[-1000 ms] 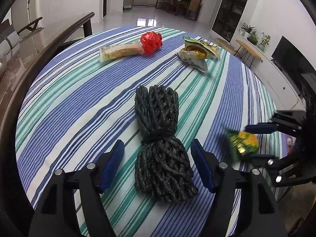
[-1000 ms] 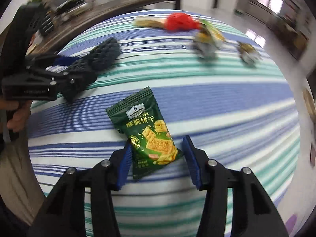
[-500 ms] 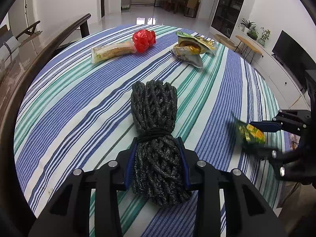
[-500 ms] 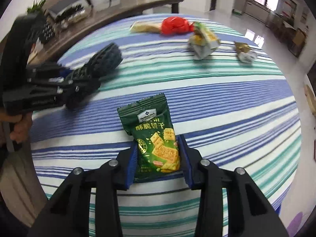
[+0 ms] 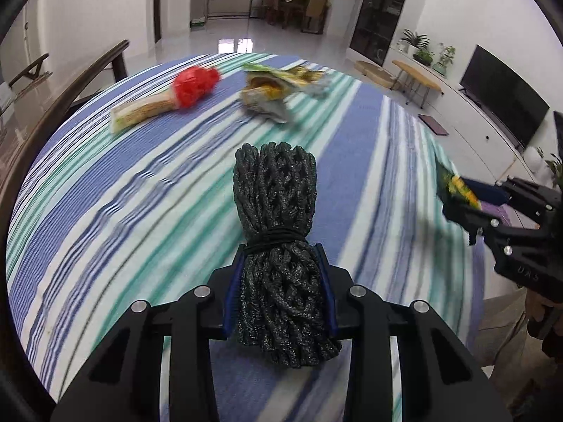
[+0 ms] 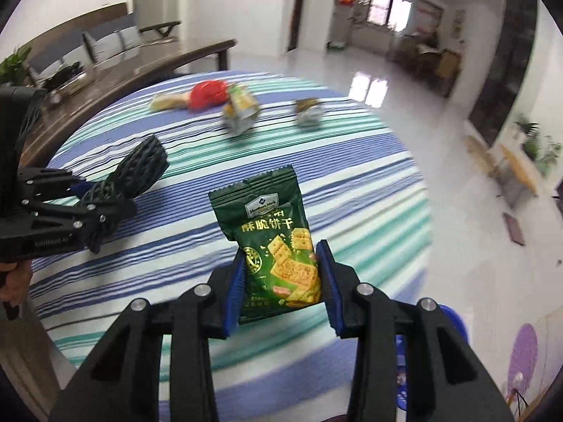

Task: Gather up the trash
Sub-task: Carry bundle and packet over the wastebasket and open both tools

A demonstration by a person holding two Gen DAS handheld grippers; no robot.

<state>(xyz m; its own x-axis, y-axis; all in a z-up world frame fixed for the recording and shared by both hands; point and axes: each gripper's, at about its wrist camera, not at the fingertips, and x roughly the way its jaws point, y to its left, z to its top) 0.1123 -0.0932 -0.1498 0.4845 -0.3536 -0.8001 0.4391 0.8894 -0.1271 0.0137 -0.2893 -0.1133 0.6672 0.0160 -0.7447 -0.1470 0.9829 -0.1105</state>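
My left gripper (image 5: 279,281) is shut on a dark rope bundle (image 5: 278,225) and holds it above the striped tablecloth (image 5: 140,190). My right gripper (image 6: 281,277) is shut on a green cracker packet (image 6: 274,242) and holds it upright above the table. The right gripper with the packet (image 5: 455,184) shows at the right of the left wrist view. The left gripper with the rope bundle (image 6: 137,172) shows at the left of the right wrist view.
At the far side lie a red crumpled ball (image 5: 195,82), a long yellow wrapper (image 5: 140,114), an open yellow-green snack bag (image 5: 274,88) and a small crumpled wrapper (image 6: 309,112). A dark wooden bench (image 5: 70,88) stands left of the table. A blue bin (image 6: 454,320) is below the table edge.
Both grippers closed on their objects and lifted them off the cloth: the left on the rope bundle, the right on the cracker packet.
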